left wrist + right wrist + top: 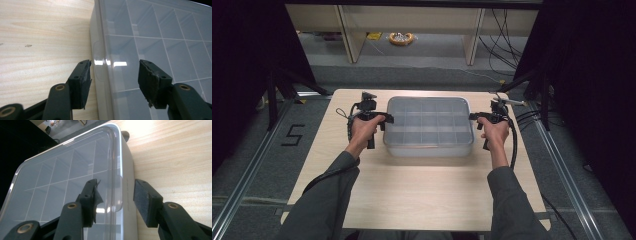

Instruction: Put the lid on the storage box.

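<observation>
The compartment box (428, 126), translucent with a clear lid over a grid of empty cells, sits at the centre of the tabletop (412, 190). At its left end the left gripper (387, 119) stands open, jaws straddling the lid edge without touching. At the frame's right the right gripper (472, 116) is likewise open, astride the lid tab (119, 195) on that end. This looks like the approach before grasping both ends. Next, each gripper likely needs to close evenly on its lip, then lift level.
</observation>
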Motion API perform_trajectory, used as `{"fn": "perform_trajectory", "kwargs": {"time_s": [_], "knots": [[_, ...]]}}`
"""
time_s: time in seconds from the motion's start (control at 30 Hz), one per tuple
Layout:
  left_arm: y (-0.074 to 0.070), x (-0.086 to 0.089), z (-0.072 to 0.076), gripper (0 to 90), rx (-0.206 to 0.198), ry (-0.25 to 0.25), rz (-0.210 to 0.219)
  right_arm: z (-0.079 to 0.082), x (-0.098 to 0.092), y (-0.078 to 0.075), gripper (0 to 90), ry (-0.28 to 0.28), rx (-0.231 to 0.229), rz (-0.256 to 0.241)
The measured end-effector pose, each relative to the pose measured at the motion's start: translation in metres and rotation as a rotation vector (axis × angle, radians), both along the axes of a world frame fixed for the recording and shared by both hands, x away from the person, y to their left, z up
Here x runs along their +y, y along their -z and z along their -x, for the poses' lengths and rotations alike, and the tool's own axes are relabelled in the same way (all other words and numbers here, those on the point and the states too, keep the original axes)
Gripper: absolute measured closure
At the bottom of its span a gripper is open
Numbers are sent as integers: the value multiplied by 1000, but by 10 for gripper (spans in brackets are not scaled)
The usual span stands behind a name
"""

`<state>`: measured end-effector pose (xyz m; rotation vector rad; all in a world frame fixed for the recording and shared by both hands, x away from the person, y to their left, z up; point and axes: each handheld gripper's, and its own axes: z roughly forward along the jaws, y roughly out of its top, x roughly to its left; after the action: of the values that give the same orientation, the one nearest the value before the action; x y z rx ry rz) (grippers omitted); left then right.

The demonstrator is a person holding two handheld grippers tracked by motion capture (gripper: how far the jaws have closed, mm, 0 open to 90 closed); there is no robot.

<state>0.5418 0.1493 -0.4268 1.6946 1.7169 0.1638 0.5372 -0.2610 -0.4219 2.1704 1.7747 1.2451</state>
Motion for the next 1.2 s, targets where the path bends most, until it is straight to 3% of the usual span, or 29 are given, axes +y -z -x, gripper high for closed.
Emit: {"fn": "perform_trajectory", "kwargs": {"time_s": [0.17,0.27,0.3,0.33,0.4,0.47,0.57,0.63,0.67,0.77,0.83,0.93,1.03,1.07,1.13,1.17,1.2], "knots": [[5,-1,-2,435,14,3,38,0,1,2,552,-11,1,-8],[5,-4,-3,439,11,8,34,-2,-2,6,552,-51,-11,27],[5,-4,-3,441,8,4,36,-4,1,8,553,-37,-17,-10],[4,-4,-3,442,9,0,43,-4,3,7,555,-24,11,-44],[4,-4,-3,448,9,3,44,-4,4,8,542,-28,10,-57],[3,-6,-2,455,5,0,30,-4,6,9,546,3,34,-63],[3,-7,-1,450,1,8,16,-5,3,11,536,-6,3,-84],[3,-5,-1,461,11,7,52,-4,2,12,536,2,-4,-89],[3,-5,-1,470,22,28,68,-4,2,12,538,13,-7,-116],[5,-9,-1,472,22,44,45,-3,-4,15,565,37,-33,-163],[6,-11,-1,478,13,38,36,-3,-5,16,573,38,-14,-157],[7,-9,-4,475,23,11,61,-3,-5,19,575,34,-13,-160],[5,-9,-2,451,14,20,45,-5,-3,21,578,15,-28,-117],[4,-11,-2,448,2,-4,39,-5,-2,20,583,5,-16,-102],[1,-8,-3,446,-4,-5,33,-5,-1,20,584,-4,-15,-85],[1,-7,-3,442,-5,-5,30,-5,5,16,575,-7,21,-50],[1,-6,-3,437,0,-6,32,-6,5,15,569,-23,1,-4]]}}
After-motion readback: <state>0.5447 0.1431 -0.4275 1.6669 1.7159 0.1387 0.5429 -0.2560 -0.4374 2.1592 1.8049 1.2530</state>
